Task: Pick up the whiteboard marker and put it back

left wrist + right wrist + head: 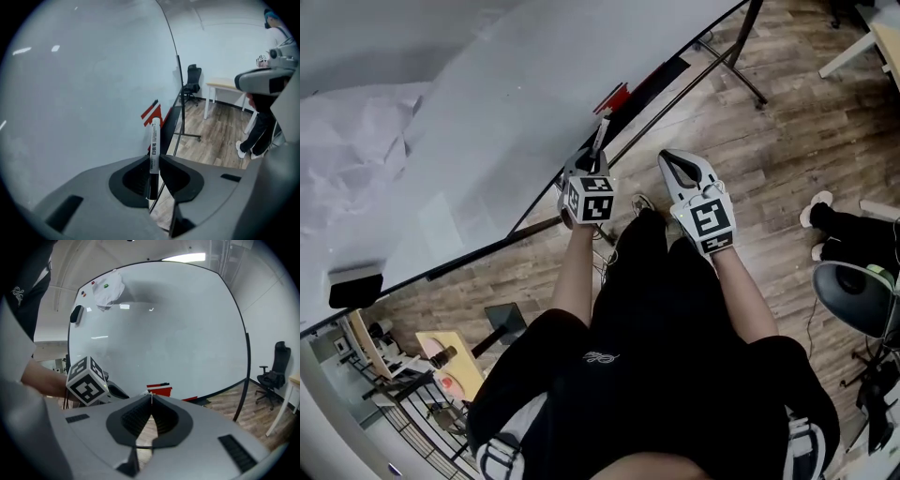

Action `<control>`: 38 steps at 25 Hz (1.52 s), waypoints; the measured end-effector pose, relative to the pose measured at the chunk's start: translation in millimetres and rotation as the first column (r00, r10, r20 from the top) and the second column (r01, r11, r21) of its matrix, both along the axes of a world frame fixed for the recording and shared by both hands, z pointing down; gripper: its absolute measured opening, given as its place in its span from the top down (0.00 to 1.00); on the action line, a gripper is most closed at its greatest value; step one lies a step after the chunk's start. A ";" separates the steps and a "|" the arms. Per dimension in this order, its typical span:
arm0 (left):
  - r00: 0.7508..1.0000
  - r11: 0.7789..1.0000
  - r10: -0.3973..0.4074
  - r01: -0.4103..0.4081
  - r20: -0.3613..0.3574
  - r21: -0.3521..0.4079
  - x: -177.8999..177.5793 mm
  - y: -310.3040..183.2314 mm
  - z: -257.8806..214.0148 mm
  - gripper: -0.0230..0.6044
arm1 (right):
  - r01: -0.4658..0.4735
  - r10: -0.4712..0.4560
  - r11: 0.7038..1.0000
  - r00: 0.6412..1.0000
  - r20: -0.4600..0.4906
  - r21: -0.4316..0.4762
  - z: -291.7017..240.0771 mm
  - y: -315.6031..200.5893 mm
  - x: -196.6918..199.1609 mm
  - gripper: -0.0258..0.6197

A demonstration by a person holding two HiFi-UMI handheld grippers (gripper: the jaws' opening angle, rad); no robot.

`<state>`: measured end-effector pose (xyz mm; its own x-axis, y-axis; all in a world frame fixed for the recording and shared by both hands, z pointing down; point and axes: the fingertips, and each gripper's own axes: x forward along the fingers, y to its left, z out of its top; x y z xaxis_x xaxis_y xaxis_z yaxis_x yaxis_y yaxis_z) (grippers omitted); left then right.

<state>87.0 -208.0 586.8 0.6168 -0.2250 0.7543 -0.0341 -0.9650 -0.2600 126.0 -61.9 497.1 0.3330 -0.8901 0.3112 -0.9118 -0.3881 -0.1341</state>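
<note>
The whiteboard marker (153,140) is held between the jaws of the left gripper (594,166), just before the lower edge of the whiteboard (487,122) — the right gripper (674,166) is found beside it, to its right. An eraser (75,314) is set on the board near its upper left corner.

A black eraser (75,314) is clinging to the whiteboard (164,324) near a crumpled white cloth (108,292); a black office chair (192,79) is standing on the wooden floor (220,136) beside a desk (225,85)

Wood floor (769,122), desk (224,84), ofc chair (192,78)
</note>
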 end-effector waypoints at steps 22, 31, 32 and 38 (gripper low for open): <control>0.798 0.960 -0.276 0.207 -0.536 -0.186 -113.3 67.0 -138.3 0.86 | 0.233 -0.227 0.967 0.972 -0.068 0.101 -49.6 -12.4 -81.4 0.95; 0.744 0.961 -0.258 0.133 -0.617 -0.241 -146.3 95.7 -158.0 0.86 | 0.237 -0.229 0.966 0.970 -0.085 0.099 -64.3 1.5 -114.4 0.95; 0.734 0.960 -0.262 0.131 -0.626 -0.248 -153.6 96.3 -160.5 0.86 | 0.234 -0.227 0.967 0.971 -0.080 0.099 -64.5 2.0 -120.6 0.95; 0.685 0.955 -0.268 0.094 -0.677 -0.283 -196.7 103.8 -176.2 0.86 | 0.212 -0.201 0.969 0.975 -0.093 0.124 -80.6 10.5 -162.1 0.95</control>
